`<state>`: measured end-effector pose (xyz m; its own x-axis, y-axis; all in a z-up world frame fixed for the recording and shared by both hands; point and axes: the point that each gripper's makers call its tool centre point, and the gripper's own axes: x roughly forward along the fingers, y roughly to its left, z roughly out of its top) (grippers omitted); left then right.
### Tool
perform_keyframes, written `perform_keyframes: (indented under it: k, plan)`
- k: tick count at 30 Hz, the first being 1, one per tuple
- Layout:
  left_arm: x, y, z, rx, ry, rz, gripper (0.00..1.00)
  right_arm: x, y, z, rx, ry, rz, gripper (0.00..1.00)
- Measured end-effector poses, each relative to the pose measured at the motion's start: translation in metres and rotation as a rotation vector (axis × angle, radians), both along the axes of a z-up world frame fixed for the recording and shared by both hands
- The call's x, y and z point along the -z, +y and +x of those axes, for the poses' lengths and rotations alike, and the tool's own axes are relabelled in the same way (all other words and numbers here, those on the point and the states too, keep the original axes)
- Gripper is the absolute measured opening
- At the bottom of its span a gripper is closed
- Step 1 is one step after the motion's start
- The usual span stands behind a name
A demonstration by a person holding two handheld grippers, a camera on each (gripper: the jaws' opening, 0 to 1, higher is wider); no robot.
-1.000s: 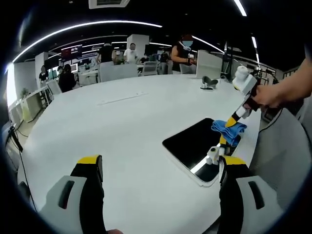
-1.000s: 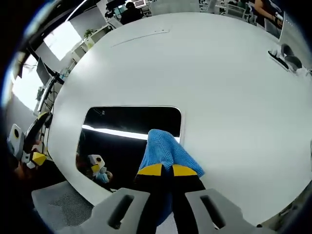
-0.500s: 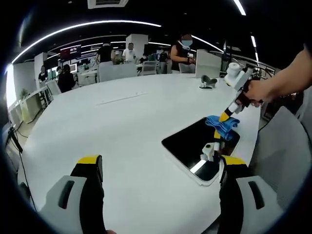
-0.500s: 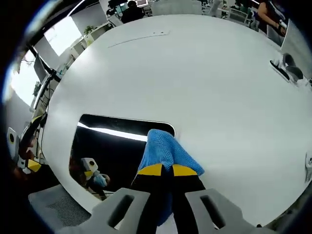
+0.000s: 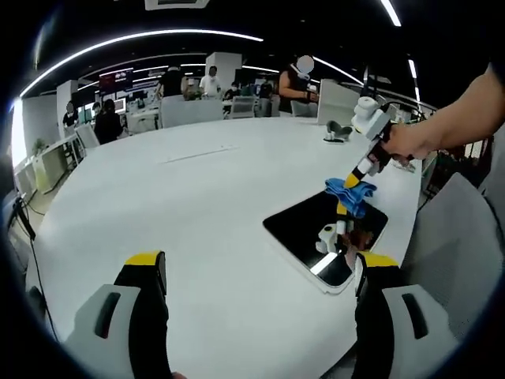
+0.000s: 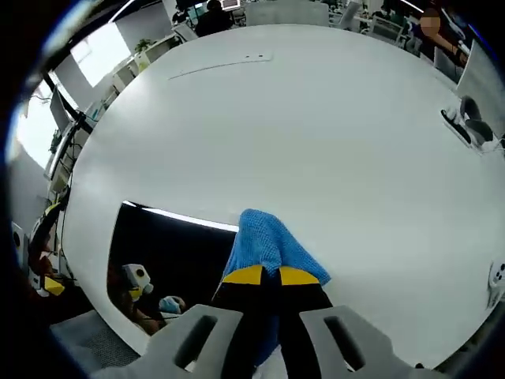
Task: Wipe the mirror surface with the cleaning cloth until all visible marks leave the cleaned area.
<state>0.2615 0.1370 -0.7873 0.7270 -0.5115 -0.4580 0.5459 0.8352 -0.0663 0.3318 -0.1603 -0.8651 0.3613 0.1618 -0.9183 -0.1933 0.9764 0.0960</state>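
the right gripper has carried the blue cloth up to the mirror's far edge.
its jaws pinch the cloth; the left gripper hangs wide open over the table, holding nothing.

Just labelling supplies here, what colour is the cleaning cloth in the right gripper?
Blue; the cleaning cloth shows best in the right gripper view.

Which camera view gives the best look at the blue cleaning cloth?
The right gripper view: the blue cleaning cloth sits close and large, clamped in the right gripper at the edge of the dark rectangular mirror. In the left gripper view the cloth is small and distant over the mirror.
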Motion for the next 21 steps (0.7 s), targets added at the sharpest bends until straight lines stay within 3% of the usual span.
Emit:
perform_keyframes:
  k: [8,18,21]
  plan:
    - [-0.003,-0.003,0.002,-0.004,-0.010,-0.017,0.99,0.000,0.001,0.012,-0.009,0.005,-0.016,0.00]
    - [-0.004,-0.002,0.005,-0.001,-0.010,-0.013,0.99,-0.001,-0.002,0.011,0.010,0.011,0.020,0.00]
    - [-0.006,-0.001,0.006,-0.001,-0.012,-0.010,0.99,-0.009,-0.008,0.007,-0.012,-0.013,0.008,0.00]
